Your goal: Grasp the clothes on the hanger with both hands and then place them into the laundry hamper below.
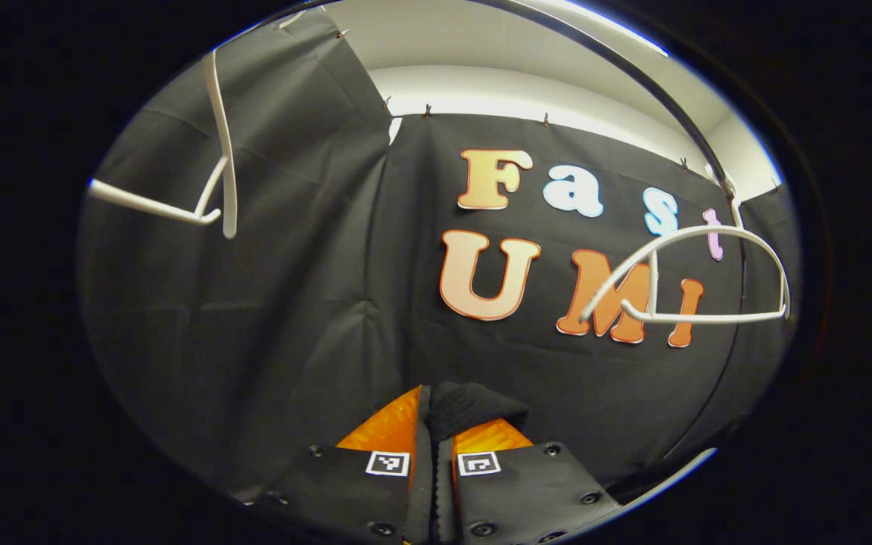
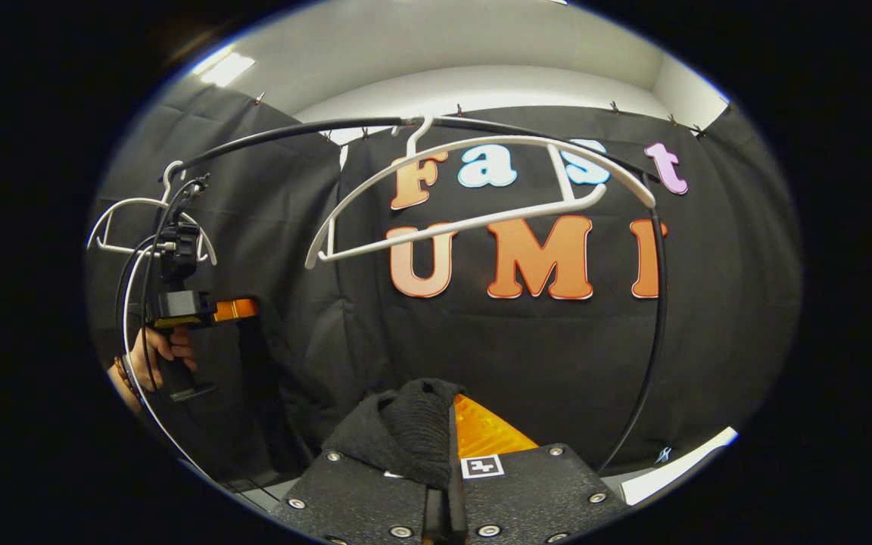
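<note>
— Both hand-held grippers are clamped on the black garment: the left hand-held gripper [image 1: 434,439] pinches a fold [image 1: 474,405], the right hand-held gripper [image 2: 447,454] another bunch [image 2: 413,428].
— And the white hanger [image 2: 481,182]?
— Bare, on the black rail [image 2: 292,132]; the cloth looks freed.
— The hamper isn't visible, so I'd lower both together, level, grips closed until the cloth is inside.

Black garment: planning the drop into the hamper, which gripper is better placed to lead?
Neither clearly. The left gripper and right gripper each pinch the black garment, below the bare white hanger; both should lower together.
</note>
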Motion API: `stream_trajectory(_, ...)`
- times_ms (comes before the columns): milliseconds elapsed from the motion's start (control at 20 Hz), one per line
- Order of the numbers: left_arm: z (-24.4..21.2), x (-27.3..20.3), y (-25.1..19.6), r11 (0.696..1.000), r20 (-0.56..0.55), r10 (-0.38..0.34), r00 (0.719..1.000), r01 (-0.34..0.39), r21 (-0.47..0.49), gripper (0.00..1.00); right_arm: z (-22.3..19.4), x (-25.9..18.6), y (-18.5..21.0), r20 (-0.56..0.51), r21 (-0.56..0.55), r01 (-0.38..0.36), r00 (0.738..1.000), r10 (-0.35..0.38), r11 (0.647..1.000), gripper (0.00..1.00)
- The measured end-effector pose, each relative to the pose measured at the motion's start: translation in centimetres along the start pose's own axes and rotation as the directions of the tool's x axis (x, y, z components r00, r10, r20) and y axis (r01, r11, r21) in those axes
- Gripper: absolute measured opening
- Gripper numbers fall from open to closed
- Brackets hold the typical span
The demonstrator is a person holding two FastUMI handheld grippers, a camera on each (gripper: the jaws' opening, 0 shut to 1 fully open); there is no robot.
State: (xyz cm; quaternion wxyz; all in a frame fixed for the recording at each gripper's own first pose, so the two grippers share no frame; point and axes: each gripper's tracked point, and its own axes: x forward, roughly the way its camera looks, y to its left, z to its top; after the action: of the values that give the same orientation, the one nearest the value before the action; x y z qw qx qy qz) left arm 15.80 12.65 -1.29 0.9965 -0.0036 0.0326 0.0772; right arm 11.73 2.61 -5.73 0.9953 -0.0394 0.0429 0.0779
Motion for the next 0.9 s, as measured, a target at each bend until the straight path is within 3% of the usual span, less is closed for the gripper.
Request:
stream_trajectory(150, -2.7, -2.0, -0.8, 0.999, -0.054, -0.025, 0.998, 0.026, 0.027, 0.07, -2.5, -0.1, 0.5, -0.055, 0.011, -0.017, 0.998, 0.018, 1.000, 0.10)
stream_trajectory(300, -5.9, -3.6, -1.7, 0.998, -0.124, -0.046, 0.991, 0.050, 0.029, 0.12, -4.9, -0.4, 1.2, -0.103, 0.013, -0.026, 0.994, 0.027, 1.000, 0.10)
stream_trajectory(550, -12.4, -5.0, -2.2, 0.997, -0.263, -0.043, 0.964, 0.060, 0.057, 0.10, -10.6, 0.1, 1.1, -0.224, 0.046, -0.011, 0.974, 0.021, 0.999, 0.10)
stream_trajectory(750, -20.1, -7.6, -1.5, 0.990, -0.413, -0.011, 0.911, 0.069, 0.125, 0.10, -18.8, -0.4, 0.6, -0.395, 0.078, 0.029, 0.919, 0.005, 0.997, 0.10)
stream_trajectory(900, -25.1, -9.9, -1.1, 0.987, -0.551, 0.017, 0.834, 0.074, 0.144, 0.10, -24.3, -1.3, 0.7, -0.512, 0.098, 0.048, 0.859, 0.009, 0.994, 0.11)
